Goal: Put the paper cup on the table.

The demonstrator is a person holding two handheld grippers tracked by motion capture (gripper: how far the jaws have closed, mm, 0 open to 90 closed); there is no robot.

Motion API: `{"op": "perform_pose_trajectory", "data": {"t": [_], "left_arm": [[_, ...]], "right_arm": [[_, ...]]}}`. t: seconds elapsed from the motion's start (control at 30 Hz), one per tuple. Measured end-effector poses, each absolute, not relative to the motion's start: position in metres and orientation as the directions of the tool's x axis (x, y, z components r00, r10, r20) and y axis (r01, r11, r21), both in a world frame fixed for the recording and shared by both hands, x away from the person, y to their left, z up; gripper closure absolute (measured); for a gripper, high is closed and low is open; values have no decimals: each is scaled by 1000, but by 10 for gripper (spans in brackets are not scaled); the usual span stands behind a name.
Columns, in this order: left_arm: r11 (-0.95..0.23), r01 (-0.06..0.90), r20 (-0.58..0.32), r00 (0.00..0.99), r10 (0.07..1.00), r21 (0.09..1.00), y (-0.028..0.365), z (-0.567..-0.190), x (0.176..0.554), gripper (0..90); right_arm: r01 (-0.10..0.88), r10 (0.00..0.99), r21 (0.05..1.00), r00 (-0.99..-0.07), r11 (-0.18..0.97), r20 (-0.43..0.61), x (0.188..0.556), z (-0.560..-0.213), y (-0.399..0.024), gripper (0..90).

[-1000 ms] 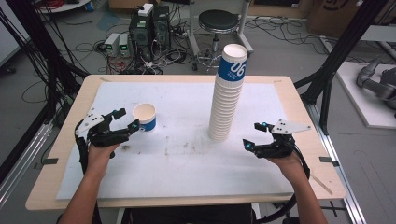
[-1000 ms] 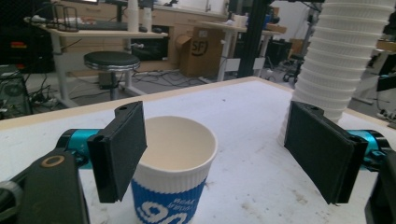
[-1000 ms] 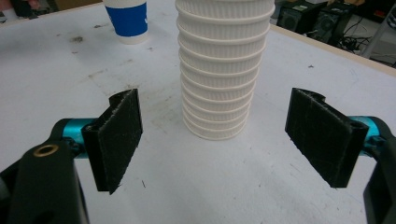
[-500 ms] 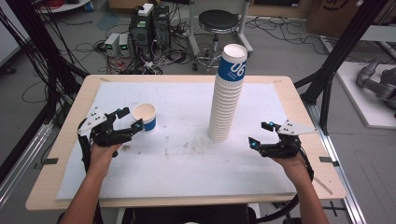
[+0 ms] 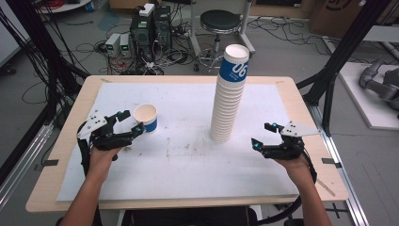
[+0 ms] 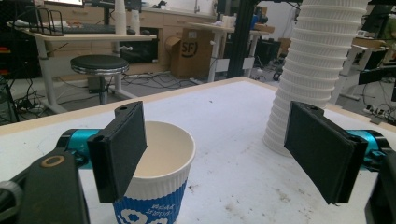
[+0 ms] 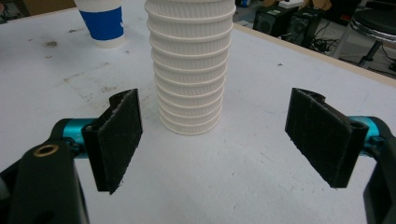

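Right hand-held gripper (image 5: 269,139) has slid back toward the near right of the bench (image 5: 188,188), away from the stack (image 5: 228,101), while the left hand-held gripper (image 5: 129,126) has barely shifted beside the cup (image 5: 145,117). Both are spread wide and holding nothing. That cup stands upright on the left of the bench, open end up, with one left jaw just at its rim in the left gripper view and the other well out to the side. The tall stack stands mid-bench, leaning a little at the top. That is my worry: a sideways nudge or a pinch low on the stack could topple the whole column. The cup looks light, so a jaw catching its rim could tip or skid it. Between the right jaws and the stack the bench is bare. Beyond the far edge sit a stool (image 5: 219,21), computer boxes (image 5: 149,23) and loose cables.
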State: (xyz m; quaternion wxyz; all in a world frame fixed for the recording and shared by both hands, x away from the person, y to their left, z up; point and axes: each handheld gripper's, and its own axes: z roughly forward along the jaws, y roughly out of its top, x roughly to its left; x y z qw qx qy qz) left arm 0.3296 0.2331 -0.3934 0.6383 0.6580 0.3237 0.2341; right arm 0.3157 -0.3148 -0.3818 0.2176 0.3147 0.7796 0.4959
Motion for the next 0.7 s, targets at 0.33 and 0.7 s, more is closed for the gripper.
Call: {"op": "perform_pose_trajectory", "data": {"t": [0.33,0.7], "left_arm": [[25,132,-108,673,732,991,234,-396,330,209],[24,129,-105,672,733,991,236,-396,330,209]], "right_arm": [[276,711,910,-703,309,-29,315,-382,-317,193],[263,714,914,-699,310,-41,316,-380,-318,194]]}}
